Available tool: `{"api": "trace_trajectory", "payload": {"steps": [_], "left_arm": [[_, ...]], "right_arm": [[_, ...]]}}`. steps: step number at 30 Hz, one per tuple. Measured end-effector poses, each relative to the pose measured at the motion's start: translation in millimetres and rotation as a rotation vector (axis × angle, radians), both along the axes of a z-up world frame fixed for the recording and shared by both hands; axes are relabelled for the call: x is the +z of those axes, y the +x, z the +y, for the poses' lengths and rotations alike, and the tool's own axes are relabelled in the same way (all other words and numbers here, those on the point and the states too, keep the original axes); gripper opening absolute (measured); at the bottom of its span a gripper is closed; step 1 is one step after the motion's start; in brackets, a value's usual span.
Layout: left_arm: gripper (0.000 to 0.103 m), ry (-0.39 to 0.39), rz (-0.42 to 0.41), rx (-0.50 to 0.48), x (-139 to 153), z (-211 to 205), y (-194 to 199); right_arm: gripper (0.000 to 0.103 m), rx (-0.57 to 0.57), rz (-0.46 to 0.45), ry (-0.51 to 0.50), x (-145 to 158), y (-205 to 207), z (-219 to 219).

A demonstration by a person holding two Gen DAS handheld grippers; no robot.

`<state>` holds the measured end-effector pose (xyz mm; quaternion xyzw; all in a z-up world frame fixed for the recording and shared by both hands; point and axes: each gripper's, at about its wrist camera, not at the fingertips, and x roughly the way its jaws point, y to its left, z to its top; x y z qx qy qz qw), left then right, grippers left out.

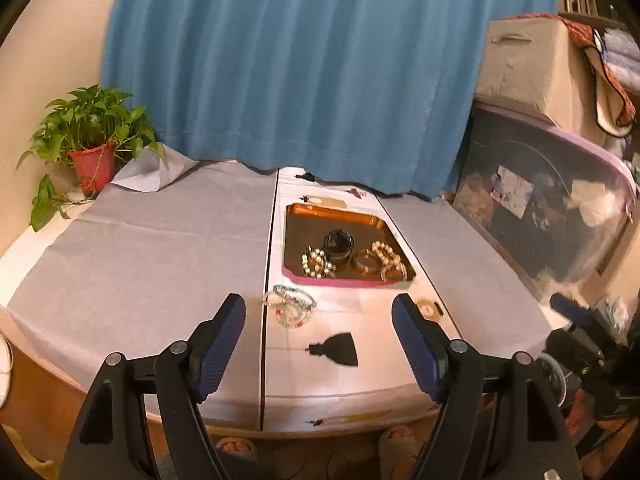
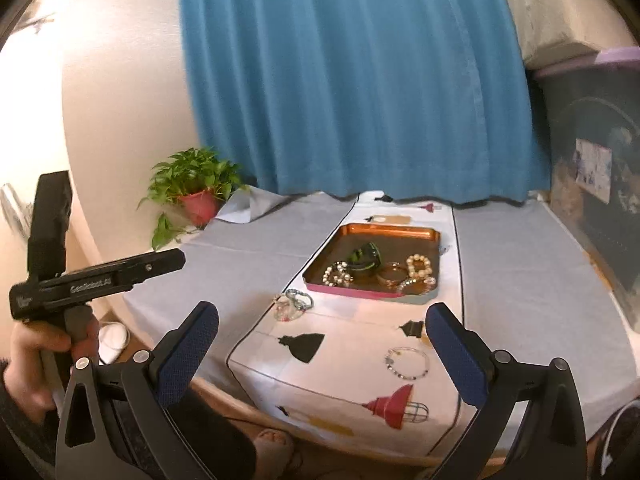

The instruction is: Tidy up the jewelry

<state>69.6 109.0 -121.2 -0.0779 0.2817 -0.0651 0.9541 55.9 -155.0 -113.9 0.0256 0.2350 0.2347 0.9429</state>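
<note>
While both grippers hang above the near edge of the table, the scene reads as follows.

Curtain: a blue curtain (image 1: 312, 72) hangs behind the table and fills the back of both views.
Table: a round-edged table (image 1: 132, 248) under a grey cloth, with a white printed runner (image 2: 320, 376) lying down its middle.
Storage bin: a dark bin with a lilac lid (image 1: 560, 208) stands at the table's right side.
Plant: a leafy plant in a red pot (image 1: 91, 160) sits at the far left corner.
Tray: a copper-coloured tray (image 1: 320, 216) rests on the runner, past its middle.
Jewelry in tray: a dark bangle (image 1: 338, 243), a pearl bracelet (image 1: 316, 262), an amber bangle (image 1: 366, 262) and a second pearl bracelet (image 1: 386, 254) lie close together in the tray's near half.
Loose jewelry: a cluster of beaded bracelets (image 1: 290, 304) lies on the runner just in front of the tray's near left corner; a thin beaded bracelet (image 2: 406, 362) lies apart from it, nearer the table edge on the runner's right.
Left gripper (image 1: 320, 312): jaws spread wide, nothing between them, aimed over the bracelet cluster without touching it.
Right gripper (image 2: 322, 324): jaws spread wide and bare, the thin bracelet lying just inside its right finger in the view.
Left hand (image 2: 36, 356): wrapped around the left gripper's handle, seen from the right wrist view.
</note>
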Motion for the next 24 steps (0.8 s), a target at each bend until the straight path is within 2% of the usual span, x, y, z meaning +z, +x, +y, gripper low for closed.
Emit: {"api": "trace_trajectory", "payload": {"steps": [3,8,11,14,16,18,21,22,24], "left_arm": [[0.072,0.010,0.015,-0.014,-12.7,-1.1,-0.3],[0.071,0.024,0.049,-0.035,-40.7,-5.4,12.6],[0.060,0.031,0.082,-0.049,-55.9,-6.0,21.8],[0.049,0.036,0.110,-0.051,-71.9,-5.4,33.9],[0.043,0.024,0.130,-0.059,-82.2,-3.2,45.1],[0.040,0.010,0.148,-0.053,-92.6,0.7,59.5],[0.025,-0.017,0.170,-0.052,-104.6,6.5,81.9],[0.025,-0.019,0.177,-0.050,-108.3,8.2,91.5],[0.025,-0.010,0.189,-0.044,-115.1,11.5,111.3]], "right_arm": [[0.103,0.022,-0.002,-0.010,-7.6,-7.5,-3.0],[0.102,0.024,0.046,-0.017,-32.9,5.8,-8.4],[0.098,0.019,0.079,-0.012,-51.1,16.7,-13.8],[0.084,0.021,0.105,-0.016,-67.0,28.4,-17.2],[0.069,0.018,0.128,-0.039,-79.9,39.1,-18.3],[0.061,0.015,0.152,-0.047,-90.8,49.0,-18.9],[0.051,0.008,0.185,-0.047,-107.6,64.2,-22.9],[0.046,0.007,0.196,-0.048,-113.1,70.0,-23.9],[0.044,0.005,0.214,-0.059,-122.2,81.8,-23.5]]}}
